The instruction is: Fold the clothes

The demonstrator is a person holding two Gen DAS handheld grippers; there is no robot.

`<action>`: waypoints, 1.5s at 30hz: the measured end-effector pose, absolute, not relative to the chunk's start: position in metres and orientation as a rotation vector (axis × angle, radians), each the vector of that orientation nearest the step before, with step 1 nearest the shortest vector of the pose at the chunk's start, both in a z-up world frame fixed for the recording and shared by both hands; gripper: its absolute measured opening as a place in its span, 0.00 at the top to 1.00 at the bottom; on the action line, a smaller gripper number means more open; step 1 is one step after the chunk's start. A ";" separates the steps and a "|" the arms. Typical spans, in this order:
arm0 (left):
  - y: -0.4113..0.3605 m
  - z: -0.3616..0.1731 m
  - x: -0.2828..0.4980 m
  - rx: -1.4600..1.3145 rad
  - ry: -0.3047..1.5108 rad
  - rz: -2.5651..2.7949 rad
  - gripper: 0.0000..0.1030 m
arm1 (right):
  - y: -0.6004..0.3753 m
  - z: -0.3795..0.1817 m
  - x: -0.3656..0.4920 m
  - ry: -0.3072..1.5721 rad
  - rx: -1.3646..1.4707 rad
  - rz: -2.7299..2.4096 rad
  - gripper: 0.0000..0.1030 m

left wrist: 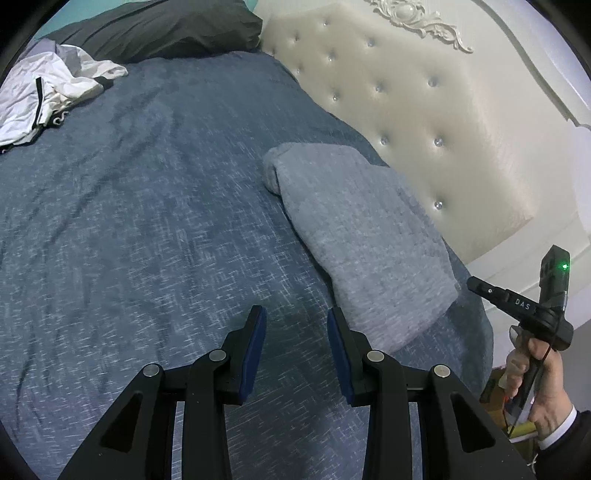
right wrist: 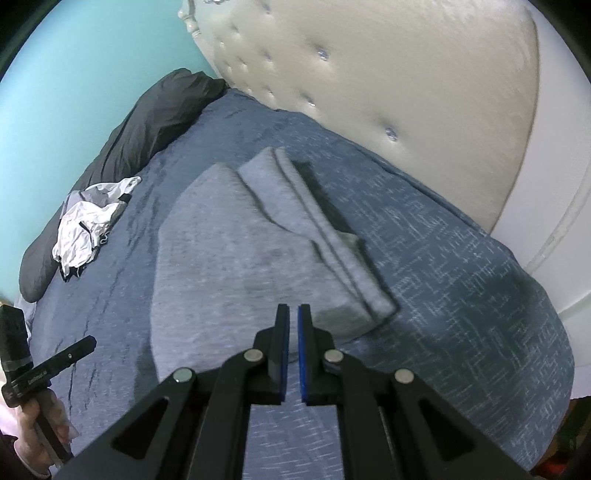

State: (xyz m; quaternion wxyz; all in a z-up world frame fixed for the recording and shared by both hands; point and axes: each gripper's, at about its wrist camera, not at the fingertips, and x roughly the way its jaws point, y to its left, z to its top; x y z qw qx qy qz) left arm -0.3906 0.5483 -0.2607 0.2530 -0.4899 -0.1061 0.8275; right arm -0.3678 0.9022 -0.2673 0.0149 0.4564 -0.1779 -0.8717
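Grey folded garment (right wrist: 258, 254) is lying on the blue bedspread (left wrist: 129, 240) beside the padded headboard (left wrist: 424, 122). I am holding my left gripper (left wrist: 296, 325) over the bedspread with its jaws apart and empty, and my right gripper (right wrist: 293, 314) above the garment's near edge, jaws together on nothing. White clothes (left wrist: 44, 92) are sitting crumpled by the dark pillow (left wrist: 159, 29).
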 end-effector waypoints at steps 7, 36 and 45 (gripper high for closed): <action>0.524 -0.247 -0.388 -1.313 -0.297 2.279 0.64 | 0.874 -0.251 -0.366 -0.524 1.387 -2.704 0.98; 0.411 -0.189 -0.346 -1.217 -0.344 2.388 0.63 | 0.742 -0.183 -0.333 -0.381 1.249 -2.679 0.98; 0.374 -0.174 -0.322 -1.196 -0.343 2.425 0.63 | 0.690 -0.161 -0.310 -0.345 1.219 -2.653 0.95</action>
